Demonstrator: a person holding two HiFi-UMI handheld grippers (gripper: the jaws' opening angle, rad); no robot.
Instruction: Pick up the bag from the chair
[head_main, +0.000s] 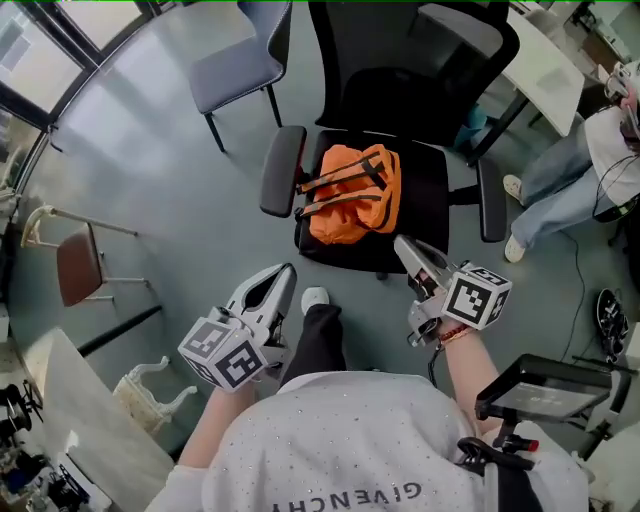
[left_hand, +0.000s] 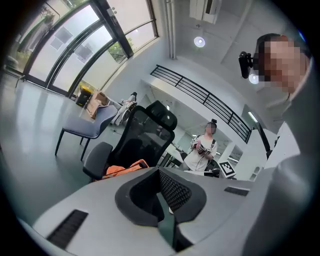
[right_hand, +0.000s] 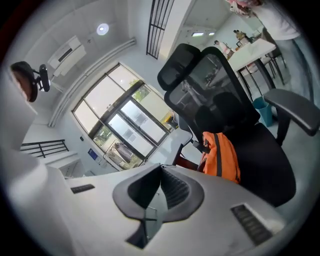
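Bag: the orange bag (head_main: 350, 195) with the dark straps is sitting on the seat of the black office chair (head_main: 425, 200), upper middle of the head view. Nothing is touching it.

Left claw: the left gripper (head_main: 287, 272) is hanging at the lower left of the frame. Its tips are pressed together and it's pinching nothing. It's pointing up toward the chair's armrest (head_main: 282, 170) but is well short of it.

Right claw: the right gripper (head_main: 402, 244) is sitting just right of centre, also closed up and empty. Its tip is hovering near the front edge of the seat, just below the bag, and isn't touching it as far as I can tell.

Gripper views: both are looking past closed tips at the bag. The left gripper view is catching only an orange sliver low and left of centre (left_hand: 122, 170). The right gripper view is showing more of it, right of centre (right_hand: 222, 157).

Done so far: honestly nothing yet. The person is lining up in front of the chair.

Left to do: everything. A claw has to open, reach in, clamp on a strap or the fabric, and lift the bag clear of the seat.

My guess: the right one is going first, since it's closer. The straps look like the easy grab.

Background: there's a grey-blue chair (head_main: 235, 65) at the upper left and someone sitting (head_main: 570, 170) at the right edge. Neither is involved.
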